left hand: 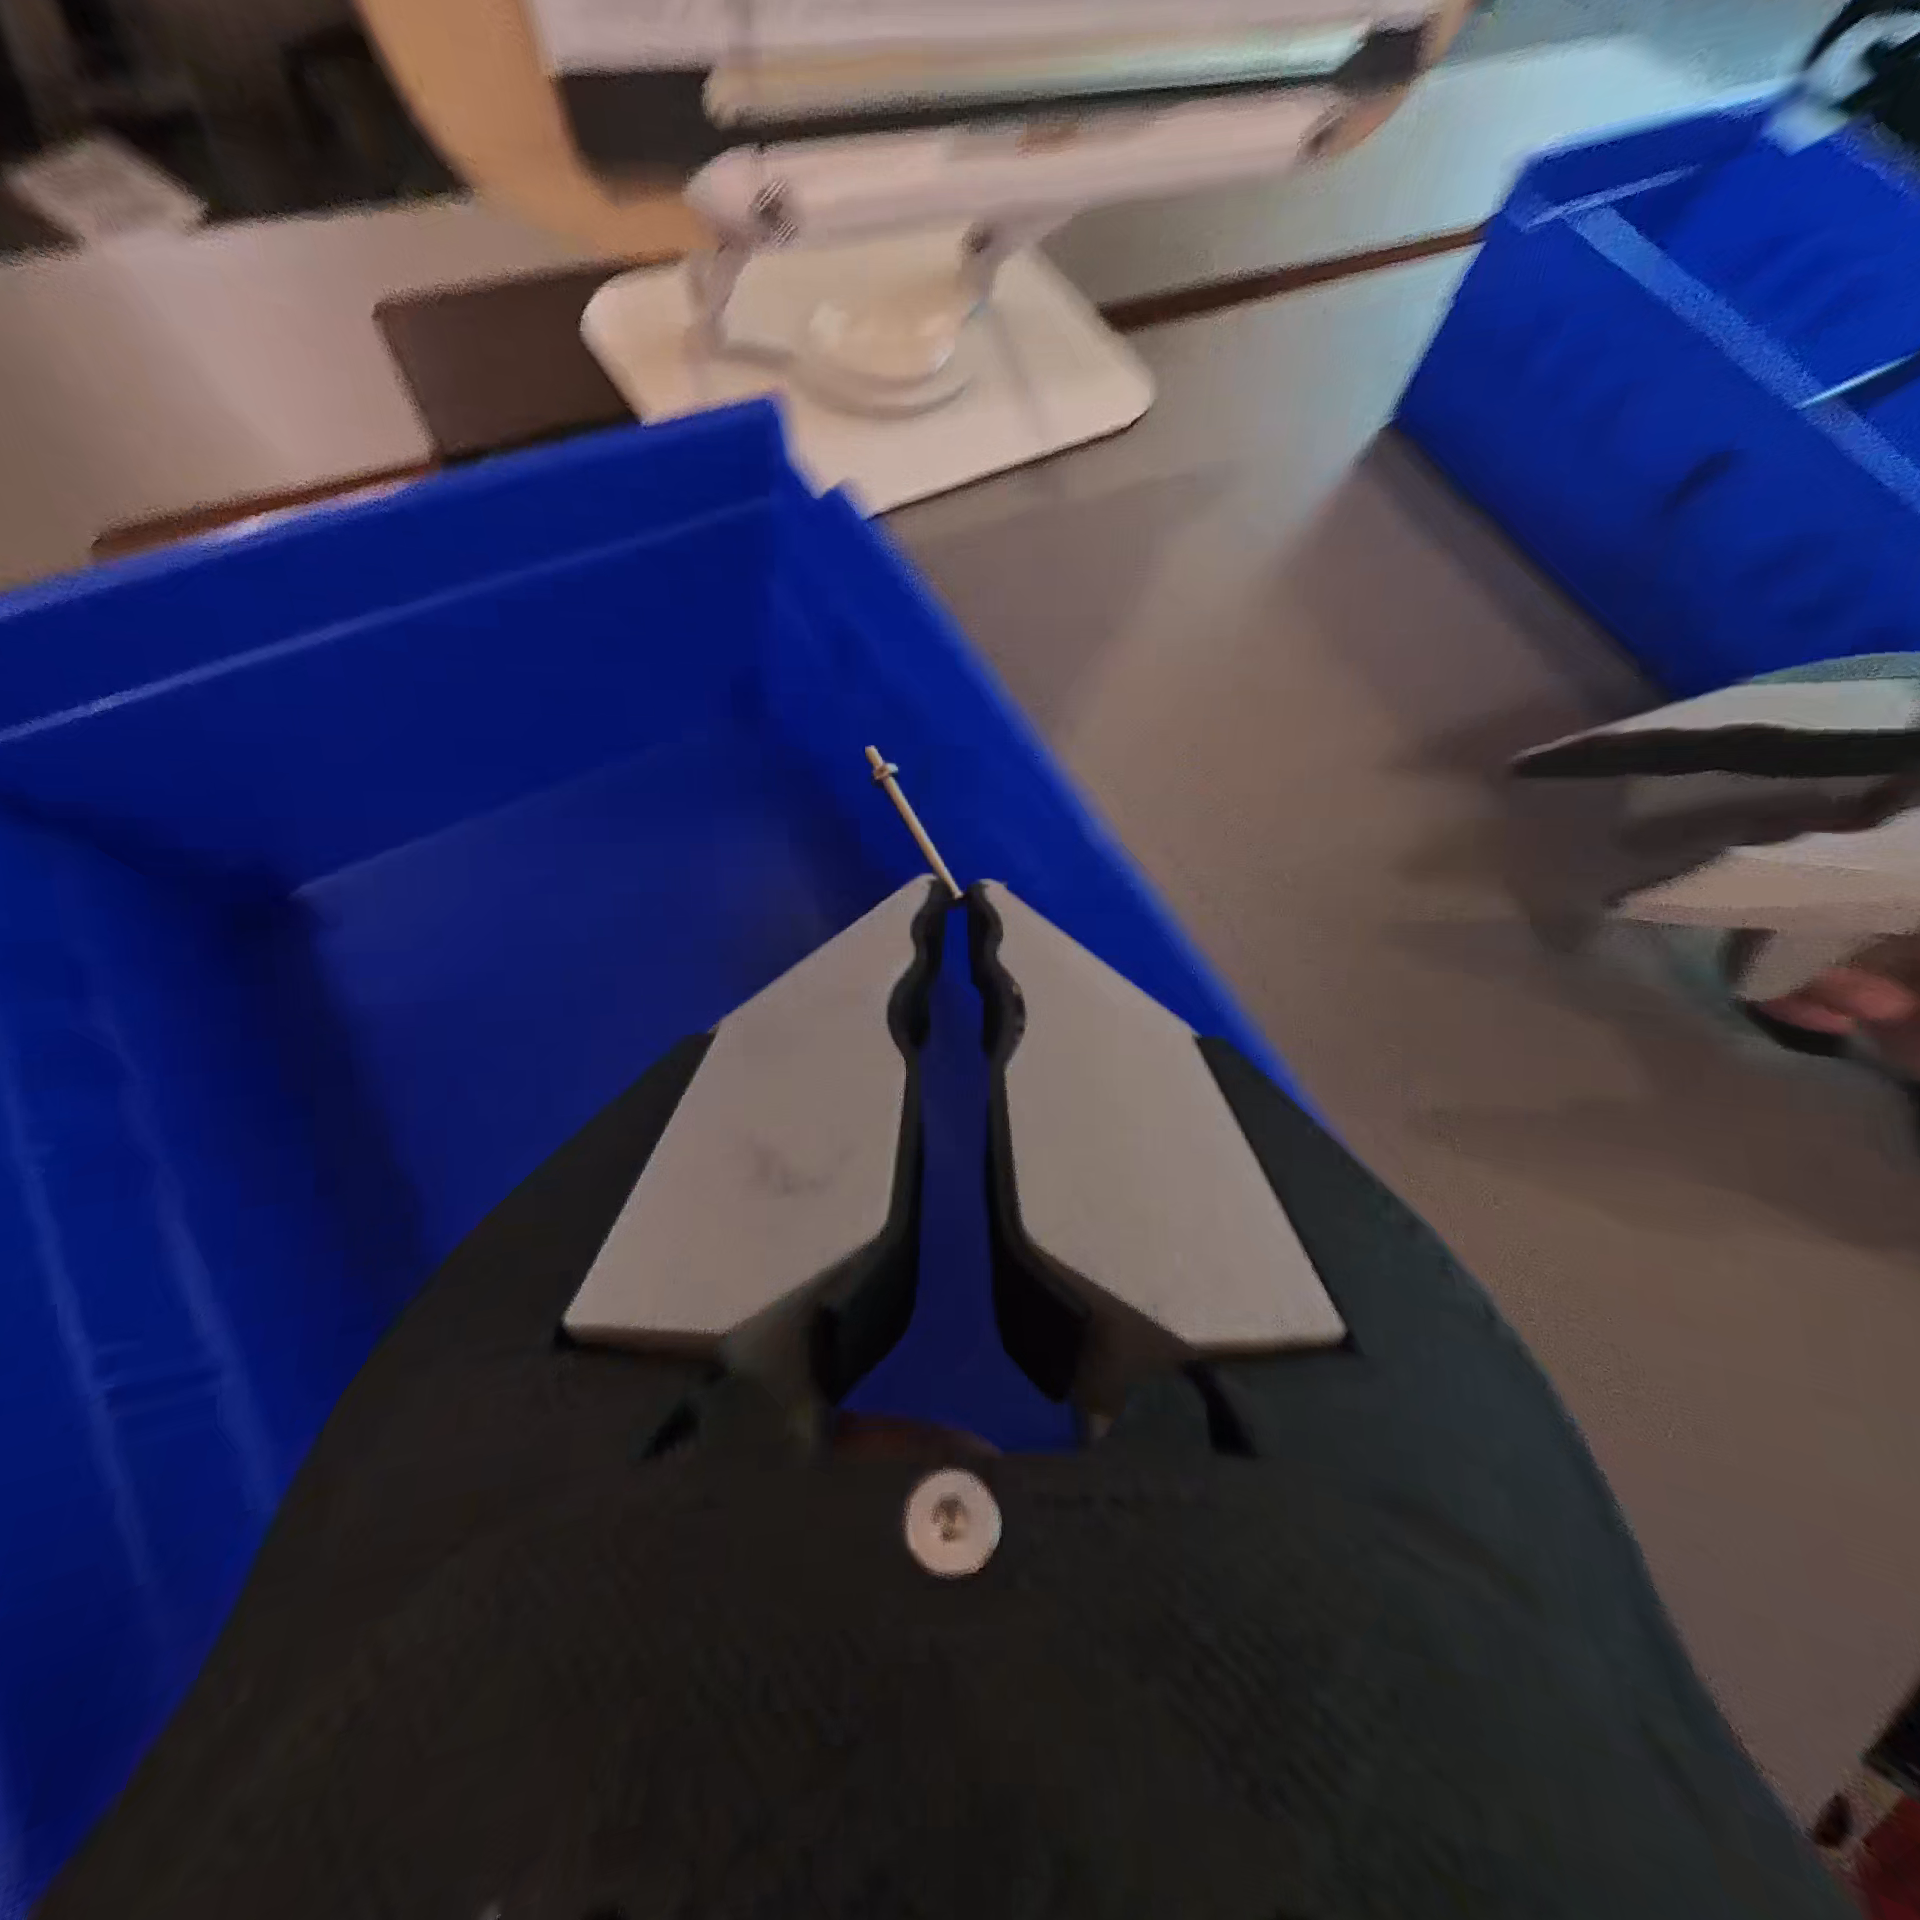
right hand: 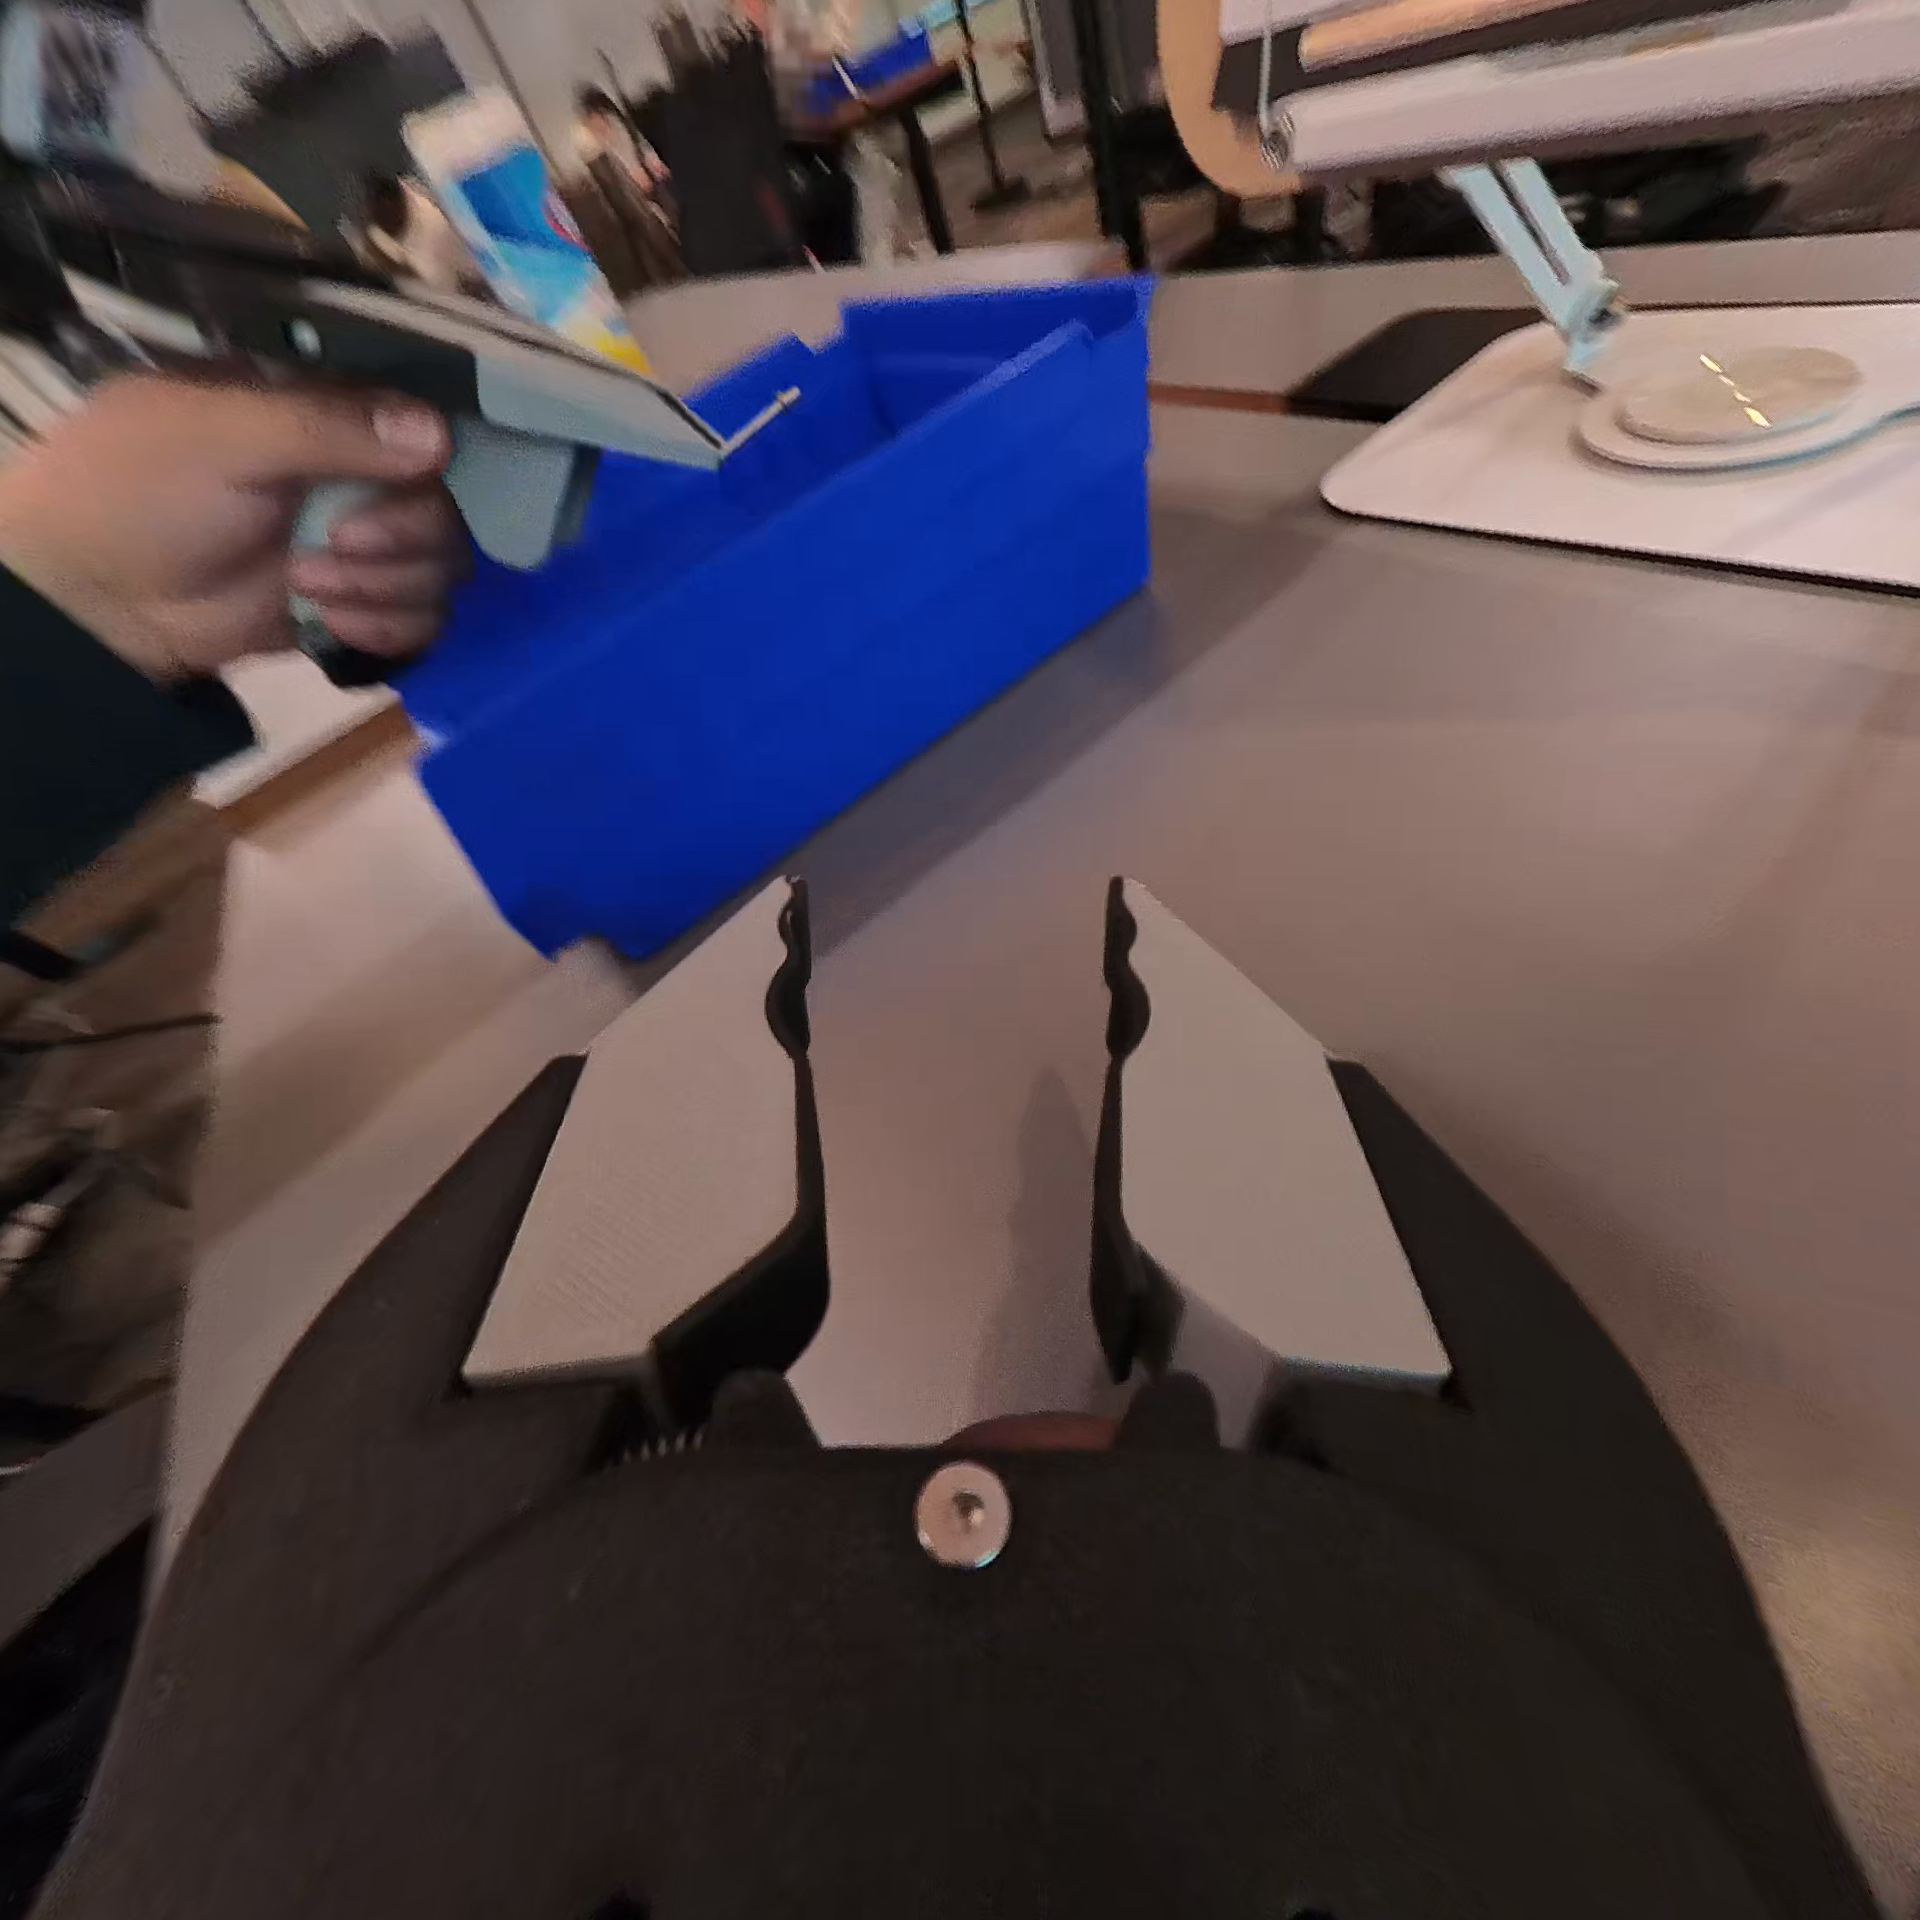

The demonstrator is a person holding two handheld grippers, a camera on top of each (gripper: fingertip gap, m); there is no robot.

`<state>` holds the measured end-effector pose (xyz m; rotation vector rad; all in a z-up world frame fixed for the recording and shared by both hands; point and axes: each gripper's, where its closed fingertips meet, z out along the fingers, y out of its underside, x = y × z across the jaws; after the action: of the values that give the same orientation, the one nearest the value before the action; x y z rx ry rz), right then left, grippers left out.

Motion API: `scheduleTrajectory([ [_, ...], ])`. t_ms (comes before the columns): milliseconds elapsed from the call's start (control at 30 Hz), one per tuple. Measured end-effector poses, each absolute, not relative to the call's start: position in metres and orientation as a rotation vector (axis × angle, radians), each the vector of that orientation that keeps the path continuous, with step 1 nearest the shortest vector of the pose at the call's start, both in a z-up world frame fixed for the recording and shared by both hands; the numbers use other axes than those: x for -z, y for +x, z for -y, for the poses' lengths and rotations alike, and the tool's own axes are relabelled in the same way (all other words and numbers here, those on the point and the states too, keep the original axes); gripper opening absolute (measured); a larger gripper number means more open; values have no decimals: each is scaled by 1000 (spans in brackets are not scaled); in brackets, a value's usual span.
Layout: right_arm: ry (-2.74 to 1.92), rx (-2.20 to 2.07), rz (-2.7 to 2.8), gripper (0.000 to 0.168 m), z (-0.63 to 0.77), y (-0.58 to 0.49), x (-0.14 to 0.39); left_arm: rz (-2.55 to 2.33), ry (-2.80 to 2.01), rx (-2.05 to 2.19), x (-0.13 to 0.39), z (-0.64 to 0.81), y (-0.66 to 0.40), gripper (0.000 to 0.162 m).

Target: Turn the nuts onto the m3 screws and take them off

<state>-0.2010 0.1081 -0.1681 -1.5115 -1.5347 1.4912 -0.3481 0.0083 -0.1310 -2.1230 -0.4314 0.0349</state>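
No legible writing anywhere — blue bins (left hand: 416, 675) plain, blurred background poster (right hand: 520, 239) unreadable

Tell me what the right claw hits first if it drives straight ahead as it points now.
Probably nothing close: the open right claw points over bare table. The blue bin lies left of that line and the white lamp base right. Depth is uncertain.

My left gripper (left hand: 954, 891) and right gripper (right hand: 954, 902) look alike: black bodies, grey fingers (right hand: 675, 1195), one silver screw (right hand: 961, 1518); dark sleeve (right hand: 83, 707) at left.
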Motion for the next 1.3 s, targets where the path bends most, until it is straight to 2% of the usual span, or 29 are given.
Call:
scheduleTrajectory([
  [167,-1421,-1884,1382,51,-104,-188,124,209,-1925,-17,87,-26,-261,2],
  [300,-1277,-2195,1328,36,-96,-171,93,54,-1822,3,77,-44,-195,2],
  [400,-1253,-2292,1339,42,-92,-165,87,-22,-1801,-72,85,-58,-169,2],
  [467,-1243,-2311,1322,47,-93,-163,84,-43,-1801,-82,94,-66,-157,2],
  [733,-1273,-2303,1367,45,-87,-166,92,-30,-1797,-18,108,-84,-144,2],
  [800,-1277,-2300,1390,36,-84,-166,94,-20,-1793,-26,110,-87,-146,2],
  [900,-1300,-2278,1402,1,-85,-168,100,-3,-1786,-20,111,-92,-150,2],
  [1200,-1314,-1969,1455,0,-99,-176,114,26,-1797,4,128,-109,-159,4],
  [1267,-1300,-1965,1459,0,-98,-176,114,31,-1791,43,131,-115,-157,19],
  [1300,-1303,-1964,1463,0,-98,-176,114,33,-1785,54,132,-118,-156,21],
])
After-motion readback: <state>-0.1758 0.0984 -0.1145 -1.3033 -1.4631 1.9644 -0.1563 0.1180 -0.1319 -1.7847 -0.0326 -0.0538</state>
